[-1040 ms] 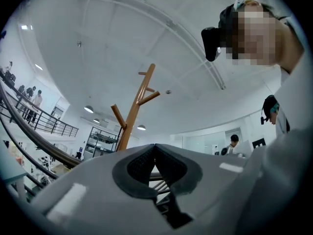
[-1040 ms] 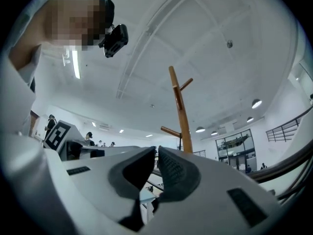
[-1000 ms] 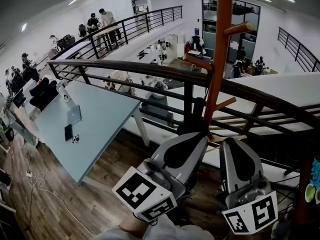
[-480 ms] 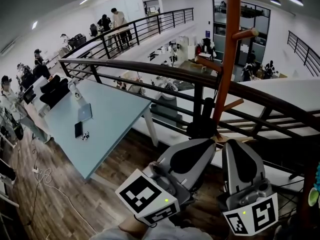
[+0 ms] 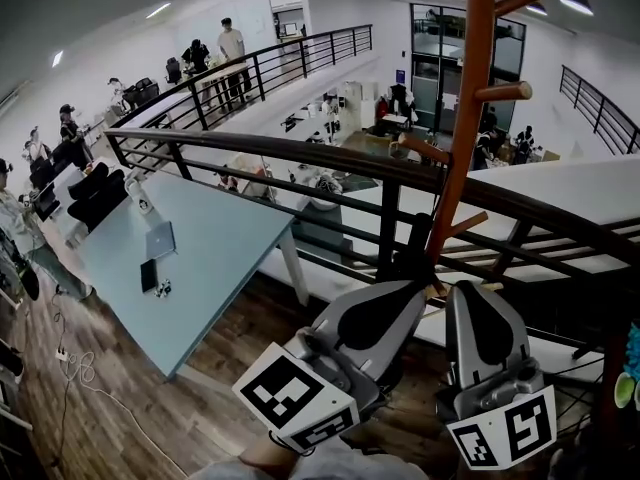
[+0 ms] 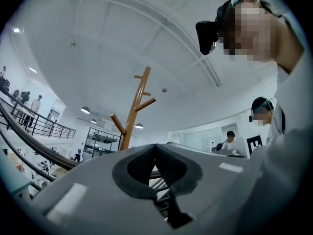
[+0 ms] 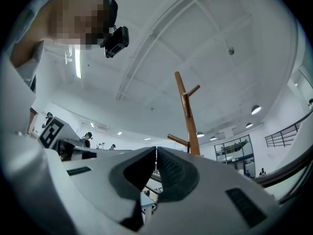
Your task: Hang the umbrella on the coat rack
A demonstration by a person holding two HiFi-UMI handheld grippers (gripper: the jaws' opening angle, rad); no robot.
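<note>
The wooden coat rack rises just beyond the black railing, with several short pegs that all hang bare; it also shows in the left gripper view and the right gripper view. A dark upright thing stands at the rack's foot; I cannot tell whether it is the umbrella. My left gripper points at the rack's base, shut with nothing between its jaws. My right gripper sits beside it, also shut and empty.
A curved black railing crosses in front of the rack. At the left a pale blue table carries a laptop and a phone. Cables lie on the wood floor. People stand far off along the back railing.
The head view has shifted a little, so the rack sits further right in frame. Both grippers stay shut and side by side, almost where they were.
</note>
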